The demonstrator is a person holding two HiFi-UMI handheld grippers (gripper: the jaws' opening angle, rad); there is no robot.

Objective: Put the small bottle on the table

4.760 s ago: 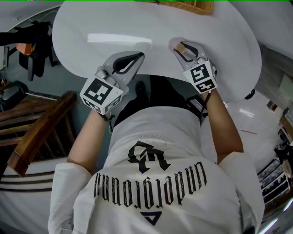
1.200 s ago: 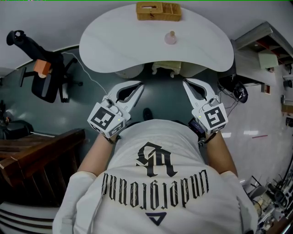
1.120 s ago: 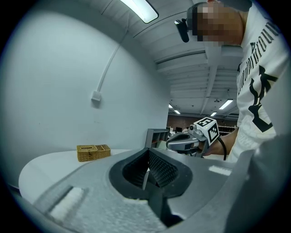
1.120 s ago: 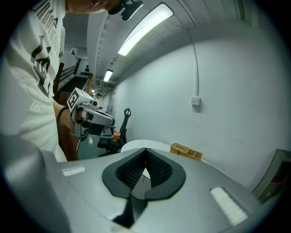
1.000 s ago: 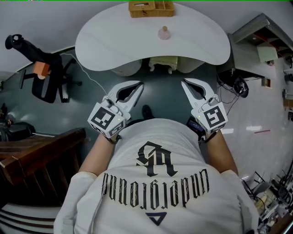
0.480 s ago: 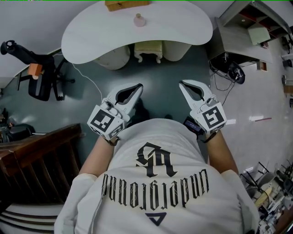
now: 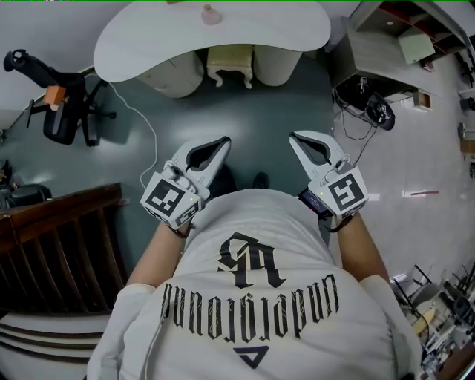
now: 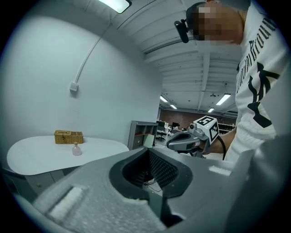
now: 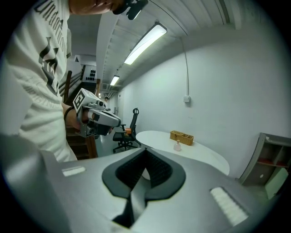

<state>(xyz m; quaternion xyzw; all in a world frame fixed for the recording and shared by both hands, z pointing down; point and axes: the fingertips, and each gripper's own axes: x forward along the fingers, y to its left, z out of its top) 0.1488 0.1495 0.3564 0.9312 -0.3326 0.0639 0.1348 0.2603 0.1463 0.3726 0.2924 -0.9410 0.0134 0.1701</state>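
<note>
My left tool (image 7: 221,141) and my right tool (image 7: 297,138) are both shut tight, tips pressed together, with nothing in them. I hold them in front of my tummy, well apart from the white counter (image 7: 148,44). The small bottle (image 7: 211,13) stands upright on the counter, tiny at the top edge of the head view. Near it is a brown basket (image 8: 68,137), which the head view cuts off. I cannot see what is inside the bottle.

Black gothic lettering on the person's white shirt (image 7: 252,297), seen upside down, appears to read "underground"; its emblem is unreadable.
</note>
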